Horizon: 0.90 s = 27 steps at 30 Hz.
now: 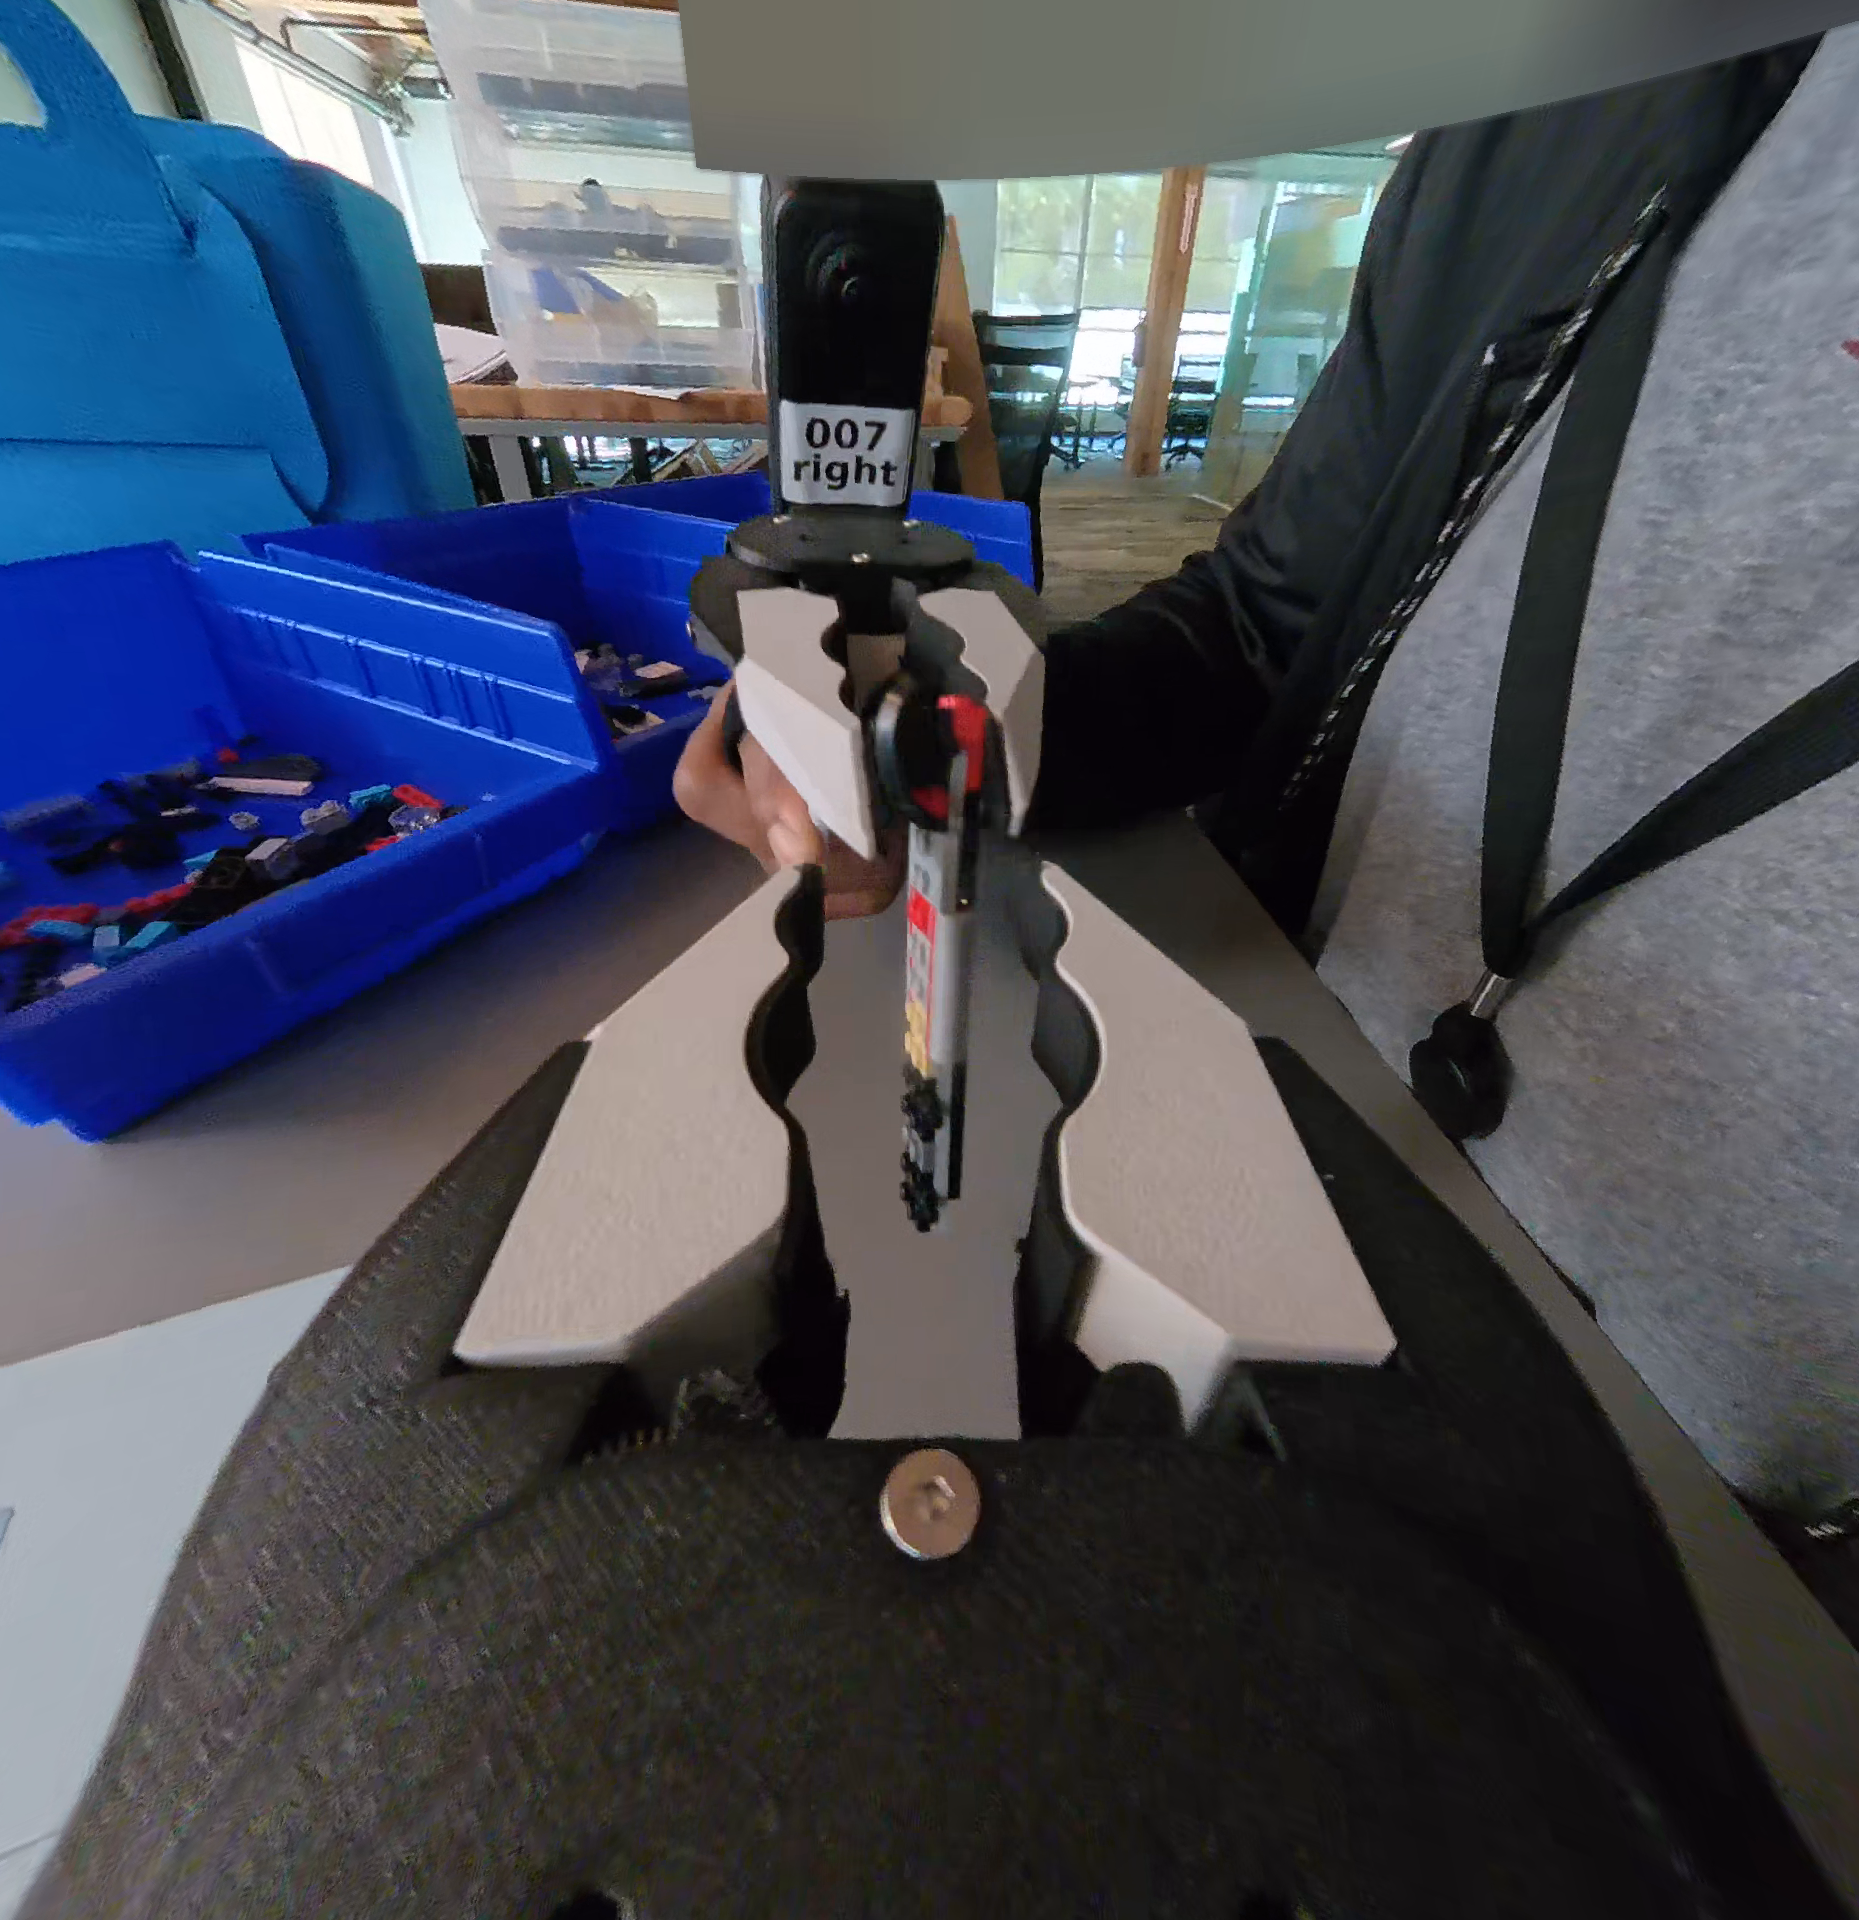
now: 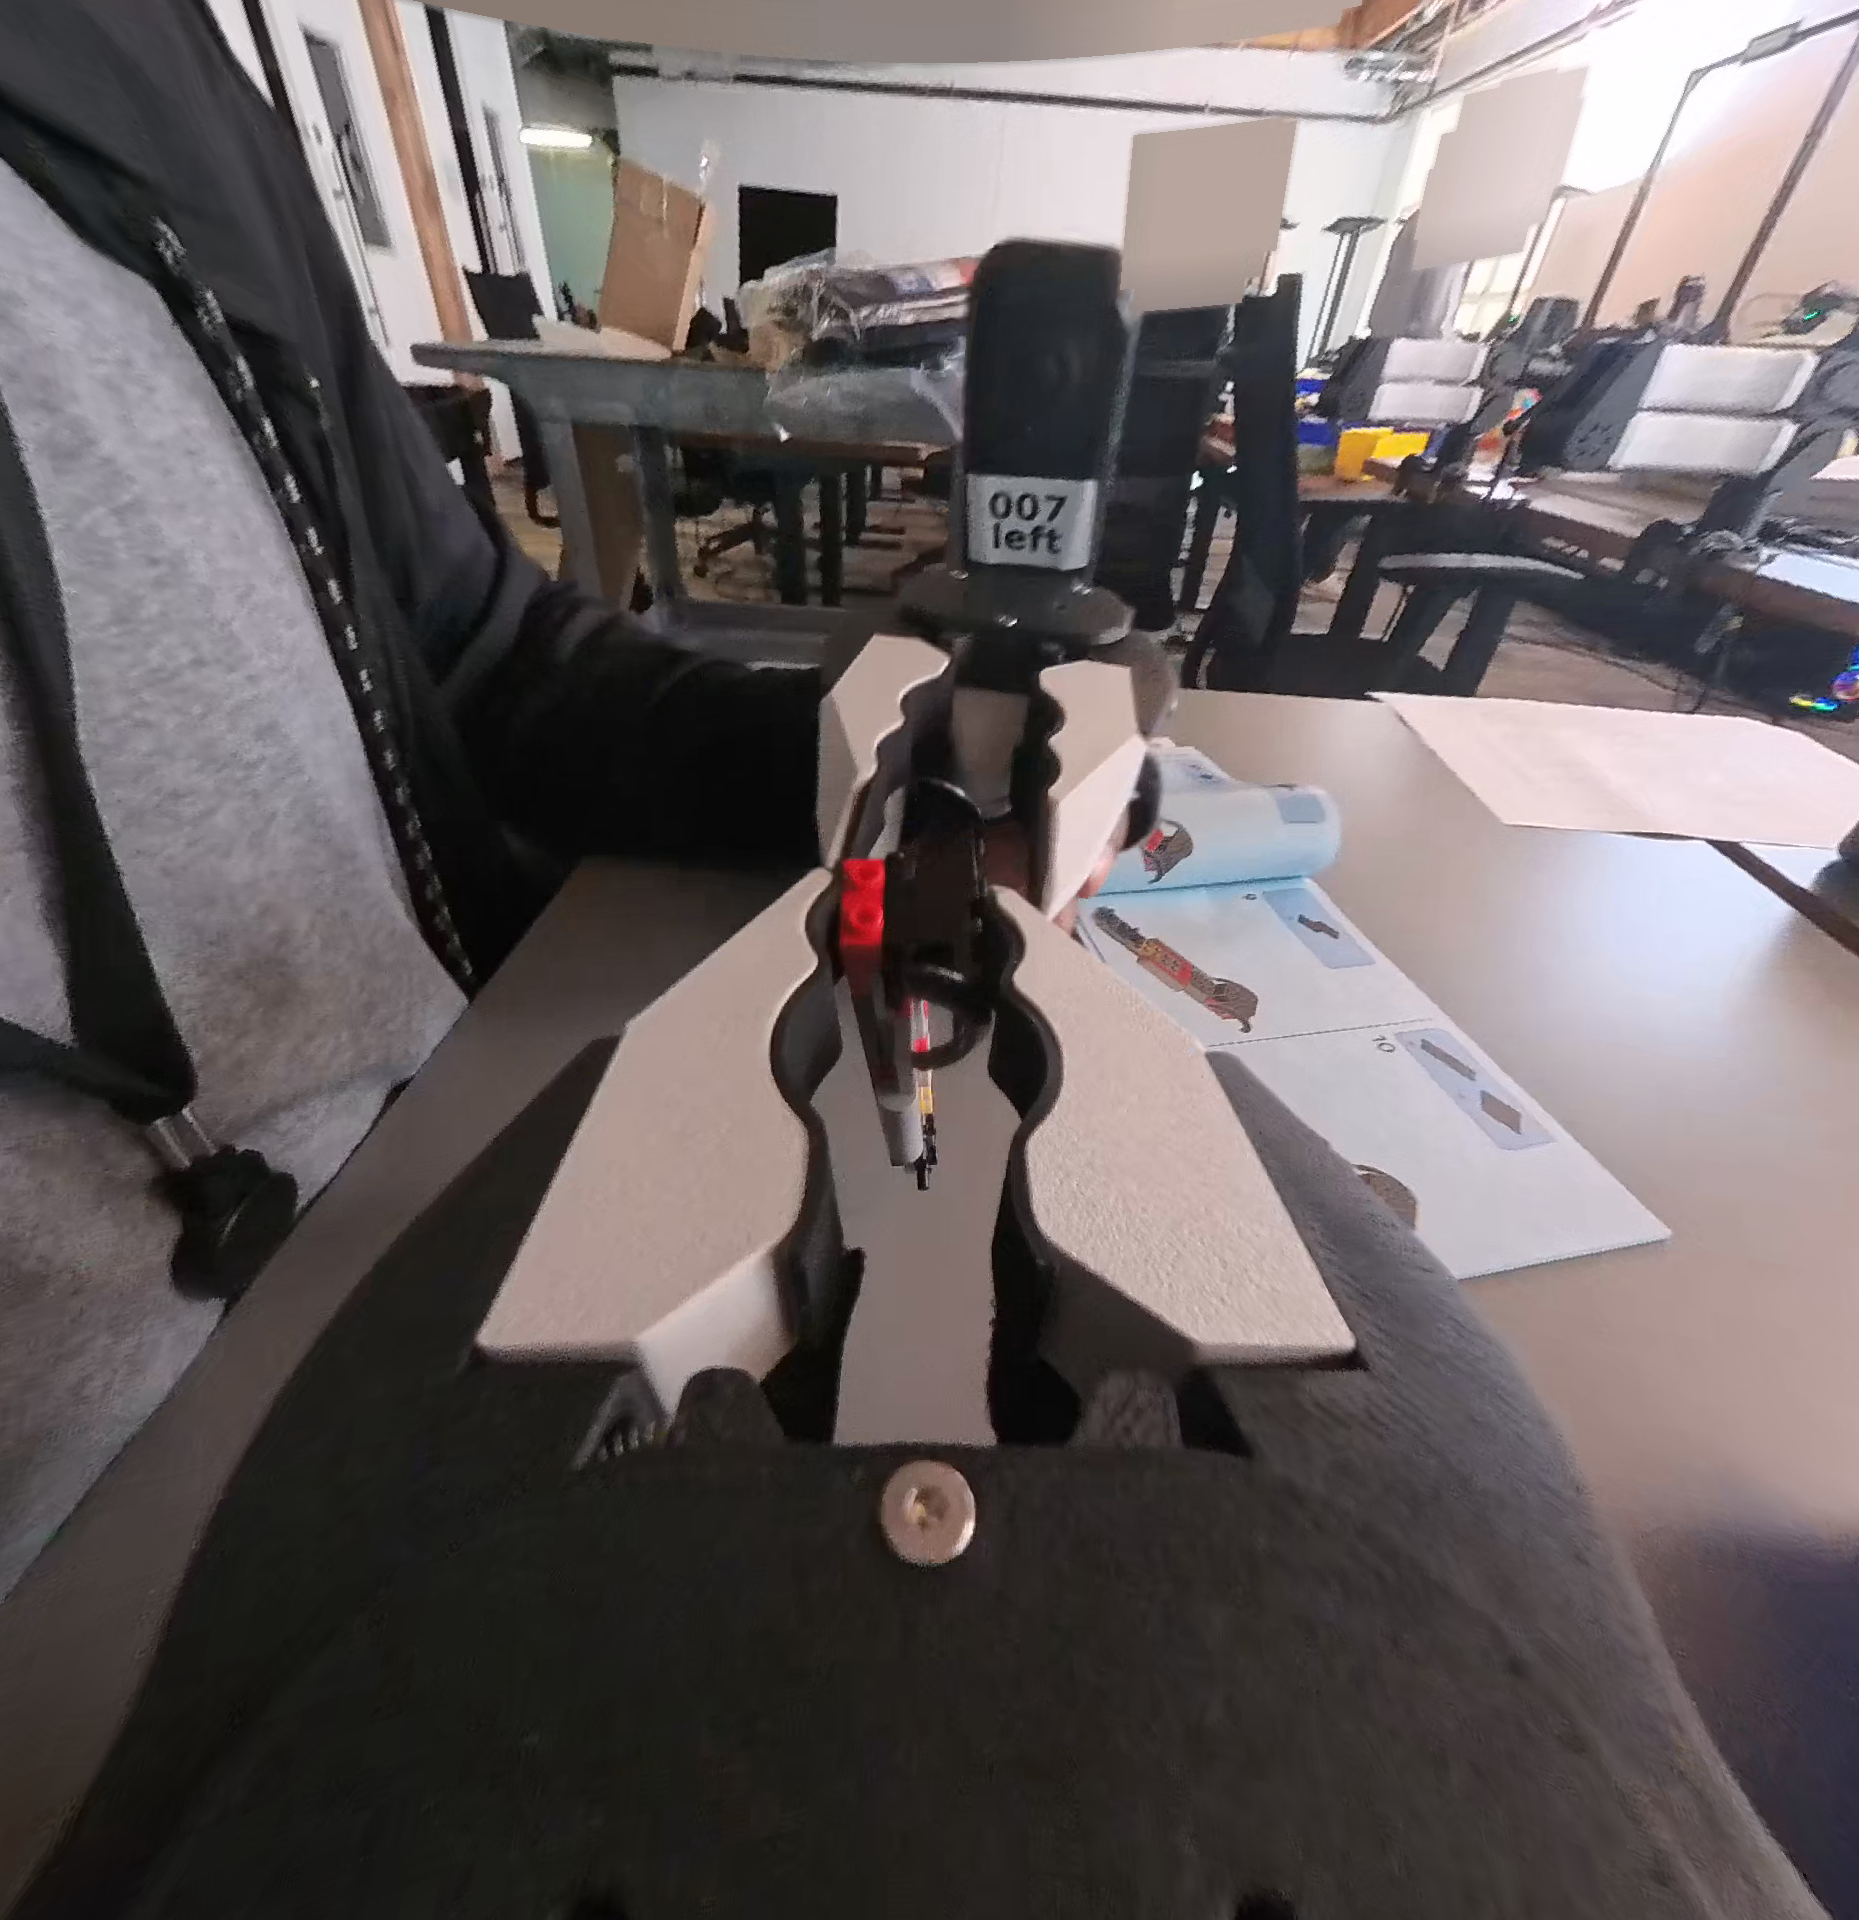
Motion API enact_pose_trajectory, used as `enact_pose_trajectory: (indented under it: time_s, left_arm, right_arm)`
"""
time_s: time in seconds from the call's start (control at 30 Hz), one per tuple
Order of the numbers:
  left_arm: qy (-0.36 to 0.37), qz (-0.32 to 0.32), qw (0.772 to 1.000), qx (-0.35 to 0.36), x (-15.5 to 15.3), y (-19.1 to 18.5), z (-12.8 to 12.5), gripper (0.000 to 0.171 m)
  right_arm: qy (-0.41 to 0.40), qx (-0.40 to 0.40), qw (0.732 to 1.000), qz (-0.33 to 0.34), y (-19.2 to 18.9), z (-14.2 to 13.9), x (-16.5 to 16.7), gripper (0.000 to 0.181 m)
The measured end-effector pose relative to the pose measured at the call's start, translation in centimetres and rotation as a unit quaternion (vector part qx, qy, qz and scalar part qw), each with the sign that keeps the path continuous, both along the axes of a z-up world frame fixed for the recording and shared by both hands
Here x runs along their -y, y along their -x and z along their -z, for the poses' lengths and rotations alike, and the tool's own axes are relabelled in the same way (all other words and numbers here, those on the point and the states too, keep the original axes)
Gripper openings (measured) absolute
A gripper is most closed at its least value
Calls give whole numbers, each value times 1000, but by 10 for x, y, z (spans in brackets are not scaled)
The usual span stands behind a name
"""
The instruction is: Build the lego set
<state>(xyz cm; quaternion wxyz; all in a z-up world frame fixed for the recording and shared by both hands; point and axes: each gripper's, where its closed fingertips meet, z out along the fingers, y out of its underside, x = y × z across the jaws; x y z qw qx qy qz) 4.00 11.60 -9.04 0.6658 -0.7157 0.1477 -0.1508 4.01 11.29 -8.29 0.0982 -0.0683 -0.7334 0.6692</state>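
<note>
A long thin lego assembly (image 1: 933,997) of grey, red, yellow and black pieces is held above the table. My right gripper (image 2: 914,914) is shut on it near its end with a red brick (image 2: 863,914) and a black ring. In the left wrist view the right gripper (image 1: 930,790) faces me, and the assembly reaches toward the camera, between my left gripper's fingers. My left gripper (image 1: 925,894) is open. Its fingers stand on both sides of the assembly without touching it. It also shows in the right wrist view (image 2: 992,758).
A blue bin (image 1: 312,935) of several loose bricks stands to the left, with a second blue bin (image 1: 551,561) behind it. An open instruction booklet (image 2: 1351,1049) lies on the grey table (image 2: 1631,1039). The person's torso (image 1: 1631,727) is close by the table edge. The tips of both grippers are at nearly the same place.
</note>
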Motion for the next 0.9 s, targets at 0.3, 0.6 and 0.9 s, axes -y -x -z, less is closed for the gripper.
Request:
enact_pose_trajectory:
  time_s: [0.3, 0.6, 0.9]
  left_arm:
    - [-56, -54, 996, -43, -4, 4, -26, 32]
    - [40, -44, 995, -81, -16, 0, -8, 22]
    - [63, -46, 994, -71, -16, 1, -5, 22]
  right_arm:
    - [-33, -2, 999, 30, 11, 11, 2, 26]
    - [-81, -9, 996, 35, 11, 20, 6, 26]
    - [-96, -5, 995, 40, 13, 22, 6, 26]
